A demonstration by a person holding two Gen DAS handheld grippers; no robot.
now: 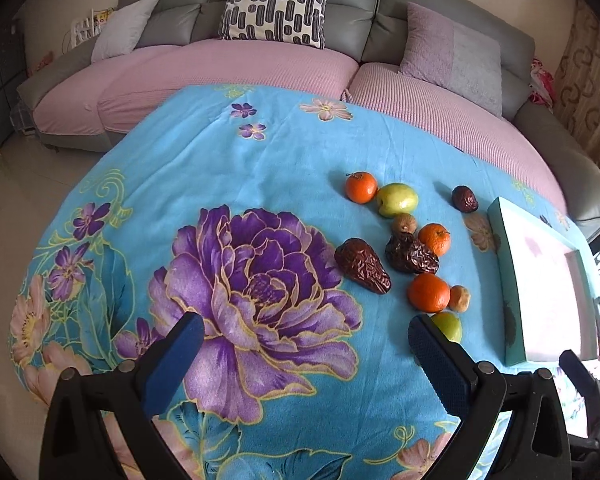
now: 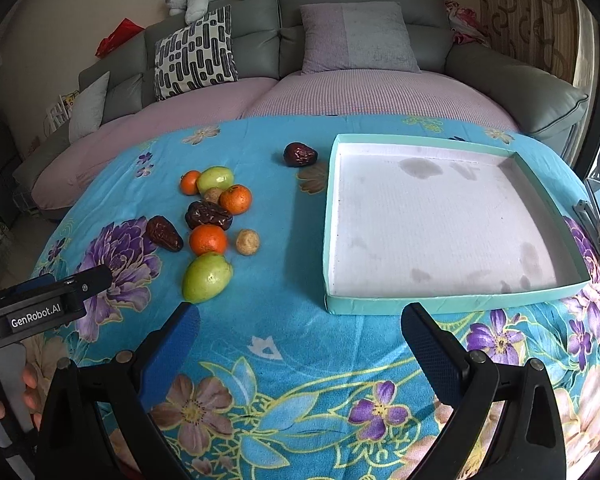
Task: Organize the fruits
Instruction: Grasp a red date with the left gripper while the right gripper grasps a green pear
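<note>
Fruits lie loose on a blue flowered cloth: three oranges [image 2: 208, 239], two green fruits [image 2: 206, 277], three dark red dates [image 2: 208, 215] and two small tan fruits [image 2: 247, 242]. One date [image 2: 299, 154] lies apart, near the far left corner of a shallow teal tray [image 2: 452, 304] with a bare white floor. My right gripper [image 2: 300, 332] is open near the tray's front left corner, holding nothing. My left gripper [image 1: 306, 340] is open over the purple flower print, with a green fruit [image 1: 448, 326] just behind its right finger. In the left wrist view the tray [image 1: 508, 280] stands at the right.
The cloth-covered table [image 2: 284, 320] stands in front of a grey sofa [image 2: 360, 4] with pink seat covers and cushions. A hand [image 2: 28, 392] holds the left gripper's handle at the lower left of the right wrist view. A curtain [image 2: 532, 12] hangs at the far right.
</note>
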